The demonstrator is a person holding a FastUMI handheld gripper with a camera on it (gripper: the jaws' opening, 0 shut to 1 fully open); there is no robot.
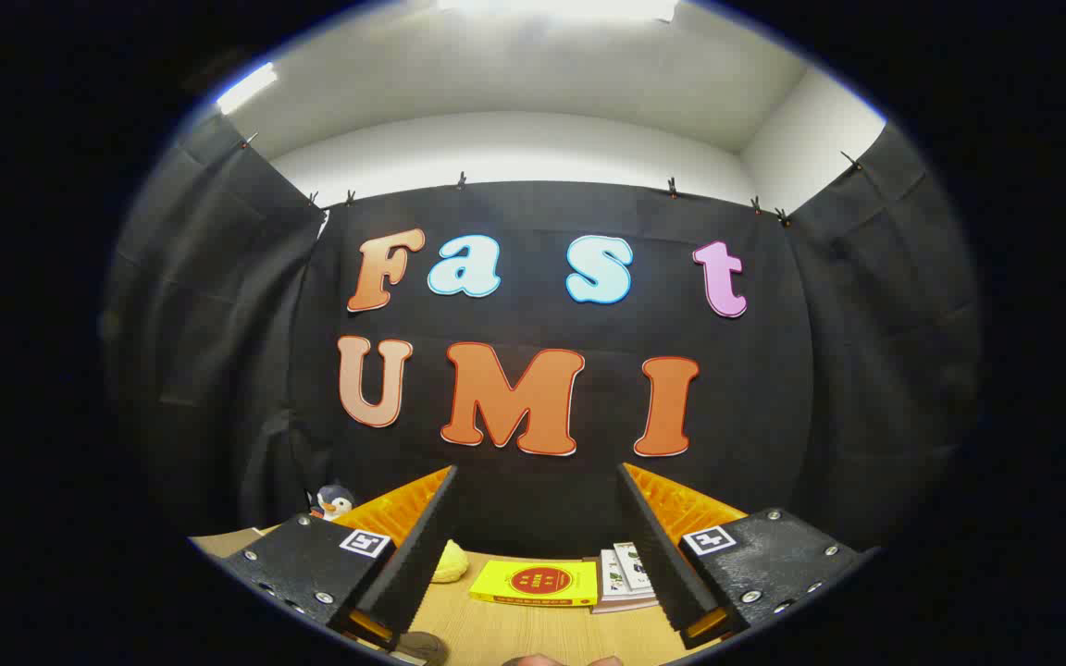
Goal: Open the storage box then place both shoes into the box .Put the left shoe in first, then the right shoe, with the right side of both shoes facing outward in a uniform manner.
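My gripper (538,481) is held up level, pointing at the booth's back wall, with its two fingers (413,546) spread wide apart and nothing between them. Below and between the fingers lies the wooden table (514,634). No shoe or storage box can be made out here. A small dark rounded thing (422,646) lies on the table close under the left finger; what it is I cannot tell.
On the table beyond the fingers lie a yellow book (538,583), a small stack of white booklets (625,573) beside it, and a pale yellow lump (450,562). A penguin plush toy (334,502) stands at the far left by the cloth wall.
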